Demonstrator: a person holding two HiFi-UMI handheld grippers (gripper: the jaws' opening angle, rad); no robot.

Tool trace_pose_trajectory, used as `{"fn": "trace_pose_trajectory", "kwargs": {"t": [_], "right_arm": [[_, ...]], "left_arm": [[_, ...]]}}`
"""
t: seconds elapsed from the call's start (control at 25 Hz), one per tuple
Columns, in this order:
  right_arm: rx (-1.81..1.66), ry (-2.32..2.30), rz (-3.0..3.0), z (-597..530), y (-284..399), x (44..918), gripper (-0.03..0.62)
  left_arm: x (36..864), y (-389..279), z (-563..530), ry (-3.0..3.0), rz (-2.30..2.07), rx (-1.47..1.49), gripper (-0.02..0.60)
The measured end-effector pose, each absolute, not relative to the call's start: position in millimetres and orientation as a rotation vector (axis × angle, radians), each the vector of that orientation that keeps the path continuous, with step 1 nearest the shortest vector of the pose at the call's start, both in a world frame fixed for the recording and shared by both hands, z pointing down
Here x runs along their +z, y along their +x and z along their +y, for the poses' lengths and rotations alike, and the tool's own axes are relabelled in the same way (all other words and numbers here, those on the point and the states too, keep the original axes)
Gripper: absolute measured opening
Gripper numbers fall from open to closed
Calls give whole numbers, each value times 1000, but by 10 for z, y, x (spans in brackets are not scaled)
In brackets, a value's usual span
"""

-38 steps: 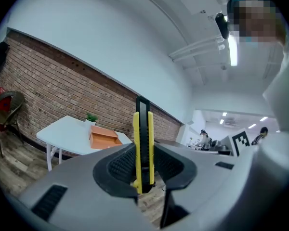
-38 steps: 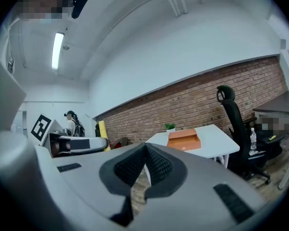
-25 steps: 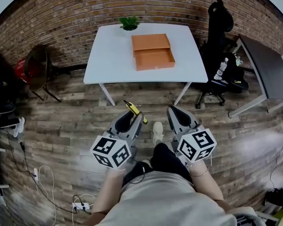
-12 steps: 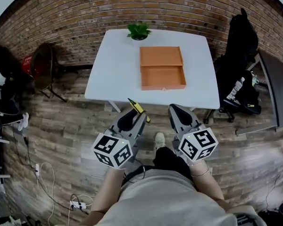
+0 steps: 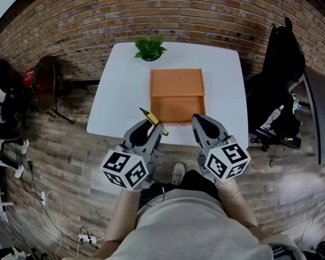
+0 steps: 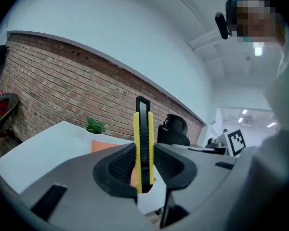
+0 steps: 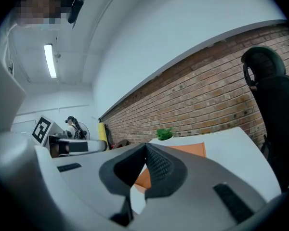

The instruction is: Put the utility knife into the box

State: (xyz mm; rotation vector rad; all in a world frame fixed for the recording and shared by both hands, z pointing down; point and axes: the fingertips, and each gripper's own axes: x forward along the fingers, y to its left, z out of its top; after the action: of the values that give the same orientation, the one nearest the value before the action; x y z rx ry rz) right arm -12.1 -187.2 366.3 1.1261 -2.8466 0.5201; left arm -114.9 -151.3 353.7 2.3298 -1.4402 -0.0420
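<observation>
The box [image 5: 177,93] lies mid-tabletop [image 5: 119,91], the plant [image 5: 149,49] behind it at 11 o'clock, near the brick wall [image 5: 97,20]. At the box's 7 o'clock the left tongs [image 5: 149,128] carry the utility knife [image 5: 153,122] between them; the right tongs [image 5: 198,122] sit at 5 o'clock. A chair [image 5: 281,64] stands at 3 o'clock.

Shows a white table [image 5: 119,96] set against a brick wall [image 5: 168,10], with a potted plant [image 5: 149,49] at its far edge. Right of the table, a black office chair [image 5: 281,64] draped in black, a clear bottle [image 5: 272,118] just beside it. Left, a round dark chair [image 5: 45,83]. On the wooden floor [image 5: 59,161], a white cable [image 5: 45,200] and a power strip [image 5: 90,236].
</observation>
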Motion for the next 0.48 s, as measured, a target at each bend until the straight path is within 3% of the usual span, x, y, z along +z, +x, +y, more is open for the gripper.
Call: {"fn": "trace_pose_trajectory", "kwargs": {"t": [0.48], "right_arm": [[590, 1162, -2815, -2412, 15, 3829, -2]], "left_arm": [[3631, -936, -2114, 2358, -1370, 31, 114]]}}
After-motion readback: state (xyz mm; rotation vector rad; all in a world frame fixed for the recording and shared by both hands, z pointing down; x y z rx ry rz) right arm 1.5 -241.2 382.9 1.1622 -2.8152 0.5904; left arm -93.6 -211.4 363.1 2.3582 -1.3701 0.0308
